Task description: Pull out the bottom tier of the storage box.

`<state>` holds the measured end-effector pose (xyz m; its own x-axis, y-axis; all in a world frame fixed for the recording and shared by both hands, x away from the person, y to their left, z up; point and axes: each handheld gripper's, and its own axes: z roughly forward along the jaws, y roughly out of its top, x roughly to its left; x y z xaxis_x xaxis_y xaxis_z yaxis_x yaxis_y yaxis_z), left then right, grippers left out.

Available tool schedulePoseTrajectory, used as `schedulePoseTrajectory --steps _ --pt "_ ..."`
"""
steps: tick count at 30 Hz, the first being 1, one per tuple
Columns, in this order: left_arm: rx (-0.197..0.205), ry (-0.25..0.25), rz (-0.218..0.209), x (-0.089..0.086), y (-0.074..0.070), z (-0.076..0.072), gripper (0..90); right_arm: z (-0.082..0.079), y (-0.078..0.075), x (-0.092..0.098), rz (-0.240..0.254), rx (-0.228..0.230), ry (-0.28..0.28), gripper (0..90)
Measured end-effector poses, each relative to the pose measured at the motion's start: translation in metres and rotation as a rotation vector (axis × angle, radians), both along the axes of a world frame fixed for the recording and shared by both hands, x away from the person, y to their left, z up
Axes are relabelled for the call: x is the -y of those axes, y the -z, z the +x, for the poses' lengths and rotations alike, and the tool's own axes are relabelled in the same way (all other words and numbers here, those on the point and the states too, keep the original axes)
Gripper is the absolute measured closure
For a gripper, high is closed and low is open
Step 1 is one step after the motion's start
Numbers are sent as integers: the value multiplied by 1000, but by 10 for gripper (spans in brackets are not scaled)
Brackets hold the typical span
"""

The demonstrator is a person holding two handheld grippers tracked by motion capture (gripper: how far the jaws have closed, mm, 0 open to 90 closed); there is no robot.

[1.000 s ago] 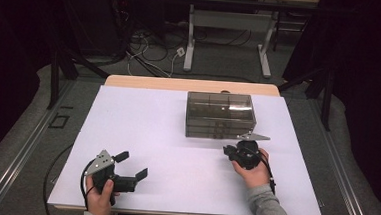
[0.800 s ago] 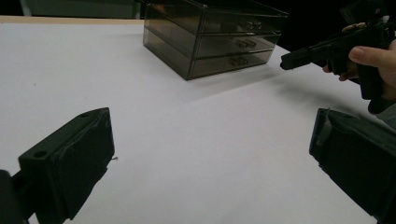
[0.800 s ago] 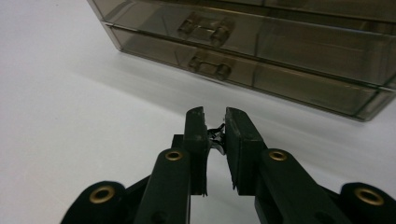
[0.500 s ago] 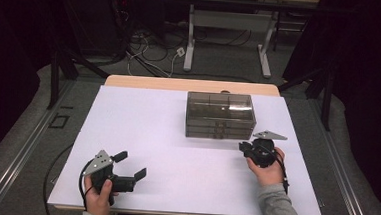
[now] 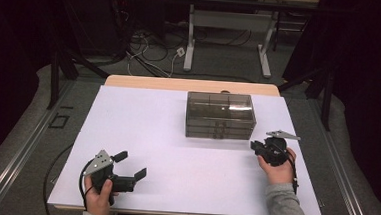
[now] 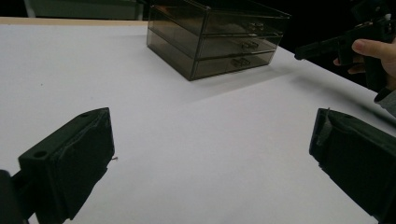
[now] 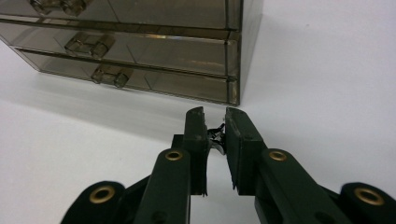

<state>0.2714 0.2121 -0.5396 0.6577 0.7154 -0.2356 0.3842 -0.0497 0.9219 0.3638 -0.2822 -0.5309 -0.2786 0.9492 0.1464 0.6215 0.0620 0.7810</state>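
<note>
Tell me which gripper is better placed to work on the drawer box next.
Probably the right. The right gripper sits just off the drawer box's front corner, jaws pinching something small and dark. The left gripper rests open near the table's front edge, far from the box.

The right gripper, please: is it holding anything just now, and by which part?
Yes: the right gripper pinches a small dark metal object between its fingertips; what it is, and which part is gripped, cannot be told.

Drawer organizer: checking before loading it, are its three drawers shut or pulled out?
Shut: all three fronts of the drawer organizer sit flush, none pulled out.
</note>
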Motion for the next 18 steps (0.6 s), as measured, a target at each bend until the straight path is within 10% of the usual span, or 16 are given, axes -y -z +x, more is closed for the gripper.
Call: schedulePoseTrajectory --steps 18 --pt "-3 -7 -7 -1 0 -1 4 8 14 15 -79 -45 81 791"
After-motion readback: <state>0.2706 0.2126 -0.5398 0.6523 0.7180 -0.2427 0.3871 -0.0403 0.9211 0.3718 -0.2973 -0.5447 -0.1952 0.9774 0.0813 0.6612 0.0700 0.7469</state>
